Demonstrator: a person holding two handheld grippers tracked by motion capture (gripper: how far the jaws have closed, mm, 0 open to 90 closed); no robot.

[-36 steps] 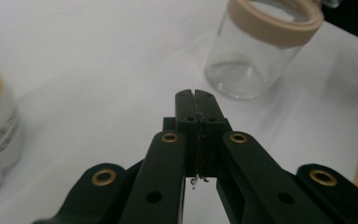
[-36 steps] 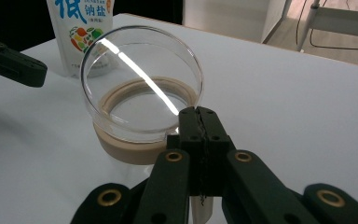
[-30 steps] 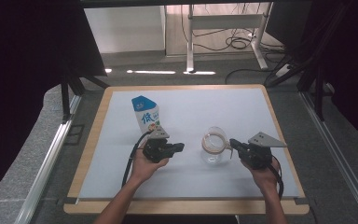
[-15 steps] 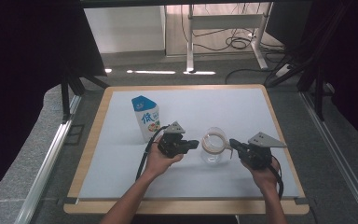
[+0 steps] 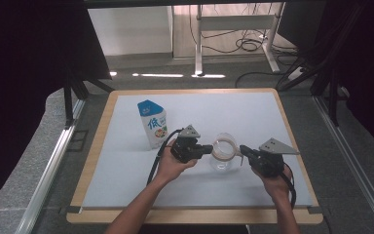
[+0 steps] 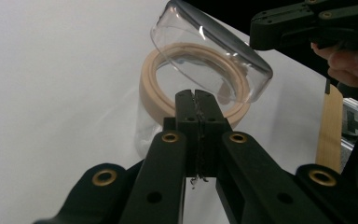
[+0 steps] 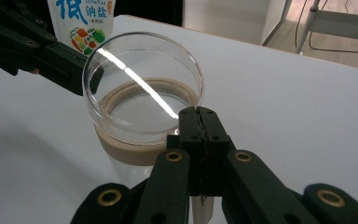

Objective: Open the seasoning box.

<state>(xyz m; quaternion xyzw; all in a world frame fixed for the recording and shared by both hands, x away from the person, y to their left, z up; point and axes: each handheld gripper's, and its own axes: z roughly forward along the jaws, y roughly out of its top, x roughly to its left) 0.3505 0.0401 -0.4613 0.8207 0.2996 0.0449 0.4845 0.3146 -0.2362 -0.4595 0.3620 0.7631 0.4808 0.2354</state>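
I see a clear glass jar [image 5: 223, 155] with a beige ring-shaped collar standing near the middle of the white, matte-topped table [image 5: 126, 161] with a light wooden edge, between my two tools. Its clear domed glass lid [image 7: 142, 81] is smooth and glossy, catches a bright streak of light, and sits tilted up off the collar in both gripper views; I cannot tell what bears it. The left gripper [image 5: 208, 148], matte black with brass-coloured rivets and a grey three-cornered plate on top, lies level and points toward the jar from the left, its jaws pressed flat together with nothing between them; in the left gripper view the tips stand just at the collar's near edge, though I cannot tell if they touch. The right gripper [image 5: 242, 149], of the same build, points at the jar from the other side, jaws likewise closed on nothing, tips just beside the lid's rim. Both forearms come in from the near edge, each hand wrapped around its gripper body. Farther back and to the left stands a white soft pouch [image 5: 152, 124] with a blue top and blue printed characters, upright and well apart from the jar.
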